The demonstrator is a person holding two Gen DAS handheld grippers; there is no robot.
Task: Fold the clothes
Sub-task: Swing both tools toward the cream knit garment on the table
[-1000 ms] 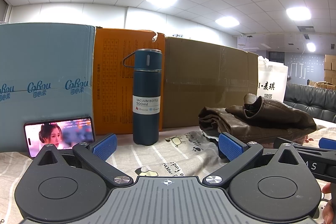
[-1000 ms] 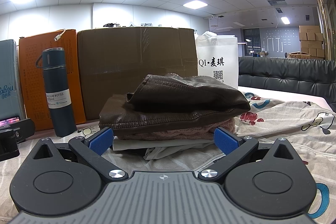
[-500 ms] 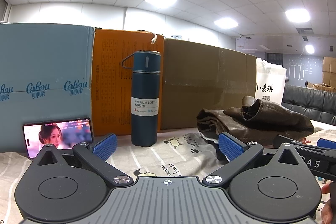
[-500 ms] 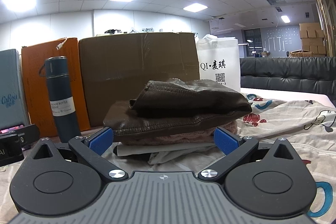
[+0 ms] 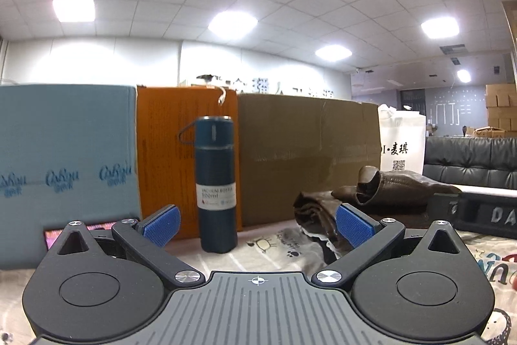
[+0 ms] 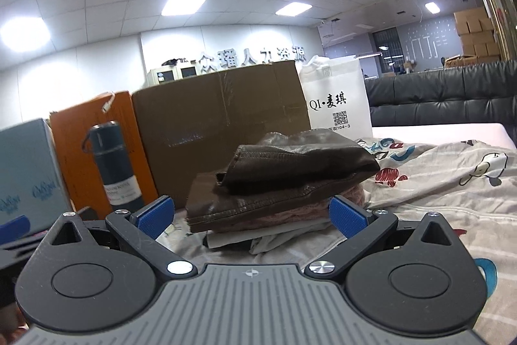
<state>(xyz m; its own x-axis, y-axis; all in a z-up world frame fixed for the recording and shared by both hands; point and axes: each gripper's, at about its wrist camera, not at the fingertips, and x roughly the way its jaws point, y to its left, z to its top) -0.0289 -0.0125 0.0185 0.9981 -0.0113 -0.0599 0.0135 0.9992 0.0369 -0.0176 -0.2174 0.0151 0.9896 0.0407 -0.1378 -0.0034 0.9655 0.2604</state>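
A folded brown leather jacket (image 6: 290, 170) tops a stack of clothes, with a pink knit (image 6: 290, 217) and white garments (image 6: 274, 240) under it, on the cartoon-print sheet (image 6: 436, 199). My right gripper (image 6: 252, 217) hovers open just in front of the stack, holding nothing. The same brown jacket (image 5: 387, 193) shows in the left wrist view, to the right and beyond my left gripper (image 5: 257, 223), which is open and empty. Part of the right gripper's black body (image 5: 484, 212) appears at the right edge there.
Against the back stand a blue box (image 5: 64, 151), an orange box (image 5: 181, 157) and a brown carton (image 5: 307, 157). A dark blue vacuum bottle (image 5: 216, 183) is upright before them. A phone (image 5: 55, 236) leans at left. A white bag (image 6: 336, 102) and black sofa (image 6: 446, 99) lie right.
Both grippers have risen and pulled back a little from the stack; the right one has tilted. The clothes have not moved and both stay open.
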